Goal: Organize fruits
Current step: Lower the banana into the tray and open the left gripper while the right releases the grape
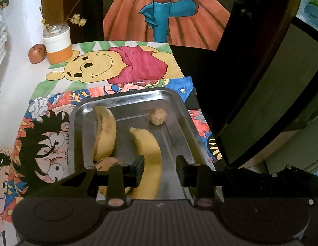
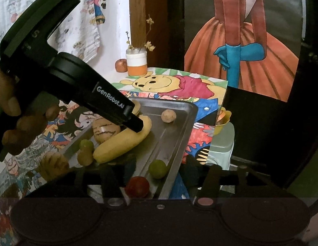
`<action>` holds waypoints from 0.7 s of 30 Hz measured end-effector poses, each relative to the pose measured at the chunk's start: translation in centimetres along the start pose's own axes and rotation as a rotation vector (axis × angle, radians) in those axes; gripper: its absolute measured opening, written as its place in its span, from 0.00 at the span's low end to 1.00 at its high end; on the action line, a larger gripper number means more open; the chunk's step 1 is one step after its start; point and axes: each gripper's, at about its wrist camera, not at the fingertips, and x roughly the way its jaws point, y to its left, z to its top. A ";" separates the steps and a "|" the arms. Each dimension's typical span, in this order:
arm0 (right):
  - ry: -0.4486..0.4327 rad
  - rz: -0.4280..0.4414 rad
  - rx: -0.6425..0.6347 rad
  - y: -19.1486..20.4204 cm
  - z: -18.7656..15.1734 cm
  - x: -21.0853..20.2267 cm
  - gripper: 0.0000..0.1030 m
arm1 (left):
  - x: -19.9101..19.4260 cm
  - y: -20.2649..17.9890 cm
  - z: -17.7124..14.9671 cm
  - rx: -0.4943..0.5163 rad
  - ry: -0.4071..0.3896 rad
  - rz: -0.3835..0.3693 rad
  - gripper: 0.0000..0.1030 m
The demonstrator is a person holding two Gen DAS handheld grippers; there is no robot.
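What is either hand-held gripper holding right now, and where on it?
The left hand-held gripper stands around a banana near its middle, though a firm grip can't be confirmed. The right hand-held gripper holds nothing.

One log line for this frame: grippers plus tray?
left gripper: open over banana, not clamped | right gripper: open, empty, near red fruit | tray: holds mixed fruit

Brushed metal tray is gleaming dully beneath smooth-skinned bananas; matt paper drawings are lying under it, beside a glass jar
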 end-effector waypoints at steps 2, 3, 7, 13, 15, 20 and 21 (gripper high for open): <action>-0.007 -0.005 0.003 0.0 0.0 -0.2 0.62 | -0.3 0.0 0.0 -0.001 -0.006 0.002 0.38; -0.009 -0.007 0.007 0.0 0.0 -0.3 0.64 | -0.4 0.0 0.0 -0.002 -0.010 0.003 0.41; -0.022 -0.015 0.024 0.1 0.0 -0.6 0.71 | -1.2 -0.1 -0.1 0.000 -0.038 0.023 0.57; -0.042 -0.013 0.034 0.4 0.1 -1.1 0.82 | -2.2 0.0 -0.3 -0.006 -0.068 0.044 0.76; -0.050 -0.007 0.040 0.5 0.1 -1.3 0.86 | -2.6 0.2 -0.4 -0.013 -0.082 0.052 0.85; -0.068 -0.005 0.050 0.8 0.2 -1.7 0.96 | -3.6 0.7 -0.7 -0.038 -0.115 0.072 1.00; -0.072 -0.004 0.055 0.8 0.2 -1.8 0.98 | -3.8 0.9 -0.7 -0.045 -0.125 0.076 0.99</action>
